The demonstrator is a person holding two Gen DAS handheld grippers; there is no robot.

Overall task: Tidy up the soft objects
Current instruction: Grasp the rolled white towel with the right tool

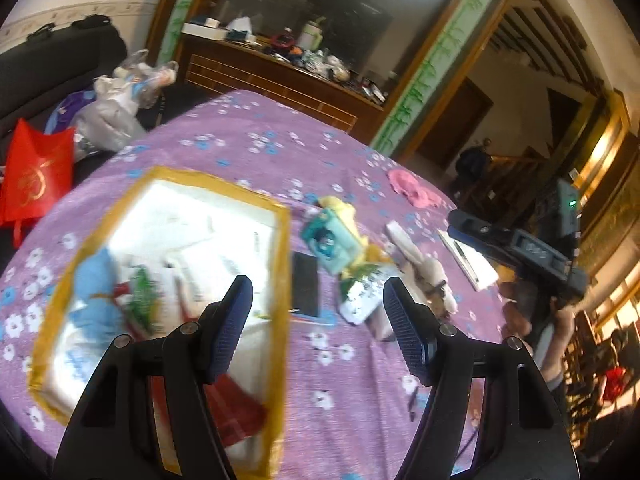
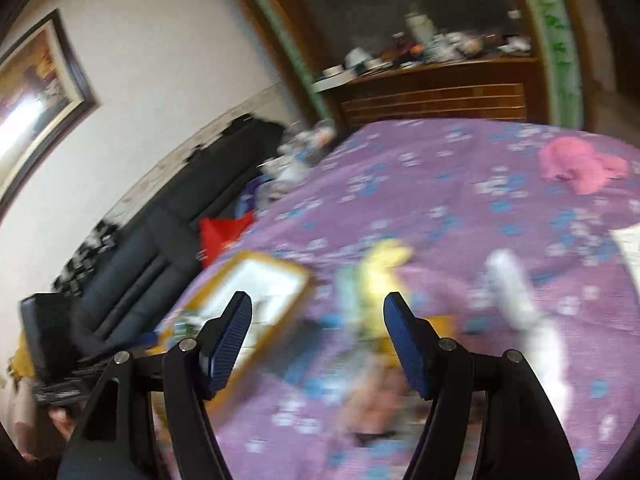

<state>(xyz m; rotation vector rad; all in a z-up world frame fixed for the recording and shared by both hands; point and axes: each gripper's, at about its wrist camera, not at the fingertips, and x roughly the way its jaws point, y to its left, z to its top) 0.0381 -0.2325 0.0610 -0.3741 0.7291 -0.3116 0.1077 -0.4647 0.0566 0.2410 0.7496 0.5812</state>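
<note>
A white box with a yellow taped rim [image 1: 282,280] lies on the purple flowered tablecloth [image 1: 248,148]; a blue soft item [image 1: 96,284] and a red cloth [image 1: 236,408] lie inside. A yellow and teal plush [image 1: 336,232], a white plush [image 1: 424,268] and a pink cloth [image 1: 412,188] lie on the table to its right. My left gripper [image 1: 316,320] is open and empty above the box's right edge. My right gripper [image 2: 316,328] is open and empty above the blurred yellow plush [image 2: 384,264]; the box [image 2: 264,280], white plush [image 2: 516,292] and pink cloth [image 2: 576,168] show there too.
A black flat device [image 1: 306,284] and a patterned packet [image 1: 360,296] lie beside the box. A notebook [image 1: 468,260] lies at the table's right. A dark sofa [image 2: 168,220] with a red bag [image 1: 36,176] stands left; a cluttered wooden sideboard [image 1: 280,76] stands behind.
</note>
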